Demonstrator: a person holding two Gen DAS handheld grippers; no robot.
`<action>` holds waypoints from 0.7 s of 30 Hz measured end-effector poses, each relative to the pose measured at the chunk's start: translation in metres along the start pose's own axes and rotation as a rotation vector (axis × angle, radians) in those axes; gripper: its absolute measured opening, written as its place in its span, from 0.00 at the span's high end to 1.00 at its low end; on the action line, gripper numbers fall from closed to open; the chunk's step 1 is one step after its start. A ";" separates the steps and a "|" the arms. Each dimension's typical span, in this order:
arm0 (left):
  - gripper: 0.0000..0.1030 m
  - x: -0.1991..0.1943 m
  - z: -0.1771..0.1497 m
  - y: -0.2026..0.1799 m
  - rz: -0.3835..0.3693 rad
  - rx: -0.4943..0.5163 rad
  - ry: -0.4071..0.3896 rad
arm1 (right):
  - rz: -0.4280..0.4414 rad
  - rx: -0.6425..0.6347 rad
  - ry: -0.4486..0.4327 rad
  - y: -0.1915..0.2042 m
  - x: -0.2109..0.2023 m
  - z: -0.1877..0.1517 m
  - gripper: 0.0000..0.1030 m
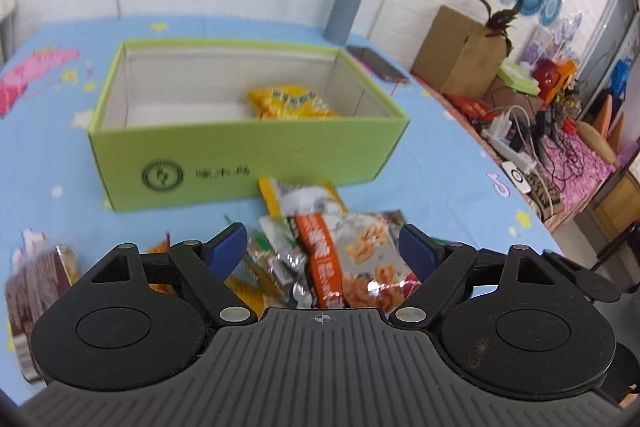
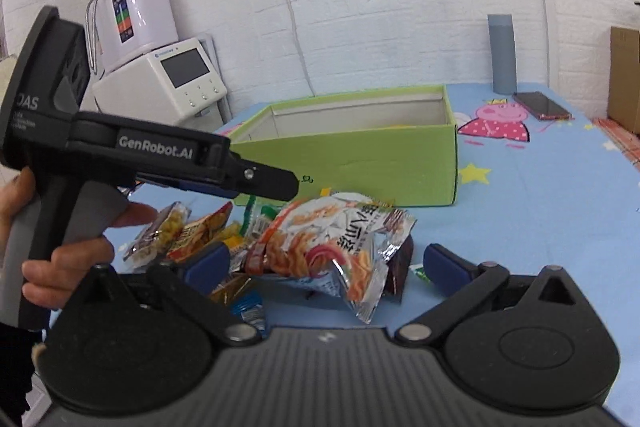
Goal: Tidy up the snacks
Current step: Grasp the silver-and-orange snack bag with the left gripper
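"GenRobot.AI" stood in white on the black arm of the left tongs (image 2: 260, 183) at the left of the frame; "JAS" showed on the housing behind it. Chinese characters beside a round emblem on the green box (image 1: 248, 151) were too blurred to read.

We see the box (image 1: 240, 147) on the table (image 1: 440, 171) with one snack packet (image 1: 292, 103) in it, at its right end; a heap of snack packets (image 1: 332, 247) lies near of it, a phone (image 1: 378, 63) to its far right, and a cylinder (image 1: 346, 7) behind that
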State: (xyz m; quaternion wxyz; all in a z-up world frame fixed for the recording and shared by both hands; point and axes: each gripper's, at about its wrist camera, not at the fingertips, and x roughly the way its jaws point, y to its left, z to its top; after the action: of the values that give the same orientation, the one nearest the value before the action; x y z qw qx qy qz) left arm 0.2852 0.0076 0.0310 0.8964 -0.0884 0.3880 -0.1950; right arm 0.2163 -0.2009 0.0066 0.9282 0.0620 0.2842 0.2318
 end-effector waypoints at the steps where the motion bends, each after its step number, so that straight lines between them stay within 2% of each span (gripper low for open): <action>1: 0.40 0.003 -0.001 0.003 -0.023 -0.017 0.019 | 0.002 0.012 0.007 -0.001 0.004 -0.001 0.00; 2: 0.43 0.006 -0.001 0.005 -0.046 -0.027 0.033 | -0.003 0.021 0.015 -0.002 0.010 -0.001 0.00; 4: 0.56 0.011 -0.001 0.007 -0.079 -0.050 0.050 | -0.012 0.051 0.033 -0.005 0.023 0.000 0.00; 6: 0.60 0.017 -0.002 0.008 -0.106 -0.064 0.064 | 0.017 0.082 0.047 -0.008 0.034 0.001 0.00; 9: 0.71 0.024 -0.007 0.007 -0.121 -0.089 0.101 | 0.057 0.115 0.083 -0.006 0.045 -0.003 0.00; 13: 0.70 0.015 -0.023 -0.007 -0.136 -0.075 0.103 | 0.027 0.073 0.075 0.009 0.025 -0.014 0.01; 17: 0.67 0.011 -0.047 -0.033 -0.199 -0.073 0.129 | -0.027 0.092 0.062 0.007 -0.010 -0.031 0.00; 21: 0.63 0.023 -0.076 -0.065 -0.270 -0.056 0.183 | -0.107 0.133 0.063 -0.008 -0.046 -0.056 0.00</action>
State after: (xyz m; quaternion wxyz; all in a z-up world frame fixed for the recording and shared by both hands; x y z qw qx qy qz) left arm 0.2257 -0.0620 -0.0159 0.8202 -0.1465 0.4578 -0.3102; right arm 0.1542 -0.2303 -0.0187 0.9237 0.1008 0.3310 0.1645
